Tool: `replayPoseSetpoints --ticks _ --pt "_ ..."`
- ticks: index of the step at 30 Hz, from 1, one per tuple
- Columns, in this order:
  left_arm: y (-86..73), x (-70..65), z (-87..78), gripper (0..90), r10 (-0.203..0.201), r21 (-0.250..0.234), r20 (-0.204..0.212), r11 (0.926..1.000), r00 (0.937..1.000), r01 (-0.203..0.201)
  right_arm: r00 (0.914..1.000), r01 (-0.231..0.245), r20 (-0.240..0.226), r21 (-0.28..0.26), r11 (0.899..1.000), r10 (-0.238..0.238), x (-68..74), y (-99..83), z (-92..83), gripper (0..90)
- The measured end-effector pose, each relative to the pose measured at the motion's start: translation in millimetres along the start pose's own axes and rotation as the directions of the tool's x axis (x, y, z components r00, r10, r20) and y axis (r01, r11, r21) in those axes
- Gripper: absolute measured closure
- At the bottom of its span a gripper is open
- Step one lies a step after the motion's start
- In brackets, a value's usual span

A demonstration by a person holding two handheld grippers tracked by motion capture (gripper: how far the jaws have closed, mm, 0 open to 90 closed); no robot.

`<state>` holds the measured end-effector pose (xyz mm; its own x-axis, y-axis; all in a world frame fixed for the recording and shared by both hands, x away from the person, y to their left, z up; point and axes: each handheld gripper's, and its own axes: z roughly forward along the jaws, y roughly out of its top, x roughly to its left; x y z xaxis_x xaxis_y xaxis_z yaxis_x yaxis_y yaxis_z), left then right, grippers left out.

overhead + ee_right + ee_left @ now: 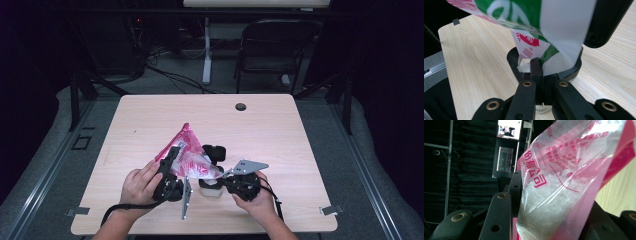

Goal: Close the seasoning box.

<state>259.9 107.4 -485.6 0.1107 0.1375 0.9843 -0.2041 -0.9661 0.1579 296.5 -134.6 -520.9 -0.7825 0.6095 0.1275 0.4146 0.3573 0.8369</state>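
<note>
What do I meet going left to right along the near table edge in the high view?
Left hand → left hand-held gripper holding the pink bag → small jar → right hand-held gripper → right hand.

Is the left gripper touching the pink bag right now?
Touching. In the left gripper view the left gripper has its jaws pressed against both sides of the pink bag.

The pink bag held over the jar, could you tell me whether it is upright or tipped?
Tipped: the pink bag slants down from the left gripper towards the jar.
</note>
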Motion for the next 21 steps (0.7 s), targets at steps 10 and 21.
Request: replayPoseSetpoints --ticks 10,21 --pt "-0.1 0.8 -0.2 65.5 -0.007 0.002 0.008 1.0000 0.9999 0.007 1.0000 -0.003 -0.002 -0.003 1.000 0.003 -0.2 -0.2 0.1 90.0" --pt "-6.5 -2.1 2.0 65.7 -0.045 0.019 0.044 0.9988 0.9980 0.044 0.9999 -0.007 0.007 -0.010 1.000 0.007 -1.5 0.2 -1.5 90.0"
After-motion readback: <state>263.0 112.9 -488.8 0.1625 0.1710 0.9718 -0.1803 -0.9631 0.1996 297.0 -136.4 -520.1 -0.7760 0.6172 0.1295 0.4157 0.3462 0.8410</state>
